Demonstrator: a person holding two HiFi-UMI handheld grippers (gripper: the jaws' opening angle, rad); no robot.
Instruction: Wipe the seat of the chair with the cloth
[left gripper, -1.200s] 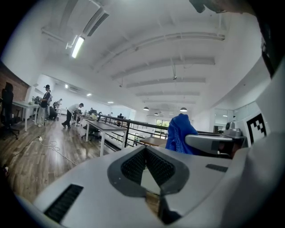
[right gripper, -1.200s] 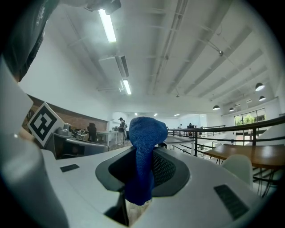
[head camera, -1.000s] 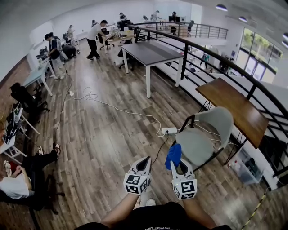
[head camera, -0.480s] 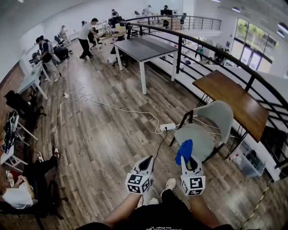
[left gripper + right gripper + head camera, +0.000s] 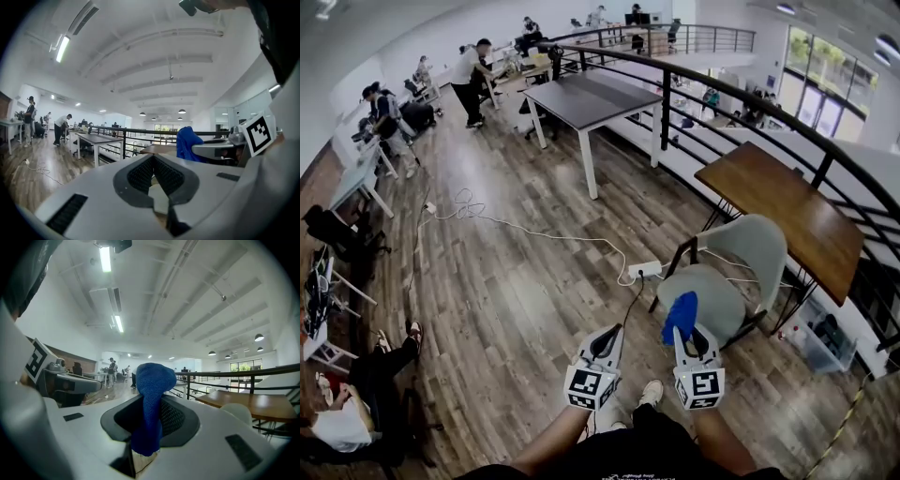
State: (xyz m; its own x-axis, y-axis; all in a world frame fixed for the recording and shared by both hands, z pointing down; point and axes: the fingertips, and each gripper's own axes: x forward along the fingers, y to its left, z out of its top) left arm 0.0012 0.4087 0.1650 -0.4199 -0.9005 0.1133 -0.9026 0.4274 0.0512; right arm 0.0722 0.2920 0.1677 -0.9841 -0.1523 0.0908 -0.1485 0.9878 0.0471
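Observation:
A grey shell chair [image 5: 722, 281] stands on the wood floor beside a brown table; its seat [image 5: 703, 291] faces me at right. My right gripper [image 5: 683, 328] is shut on a blue cloth [image 5: 681, 314], which sticks up from the jaws just short of the seat's near edge. In the right gripper view the blue cloth [image 5: 152, 404] is pinched between the dark pads and the chair back [image 5: 236, 412] peeks low right. My left gripper [image 5: 605, 339] hangs to the left of the right one, jaws shut and empty [image 5: 154, 176]; the cloth [image 5: 188, 144] shows beside it.
A brown table [image 5: 778, 220] and black railing [image 5: 741, 98] stand right behind the chair. A white power strip [image 5: 643, 270] and cables lie on the floor left of the chair. A grey table [image 5: 586, 98] is farther off. People work at the far end and low left.
The view has shifted forward and the chair has come nearer. Both grippers keep their pose, the cloth still held upright in the right one, now closer to the seat's edge.

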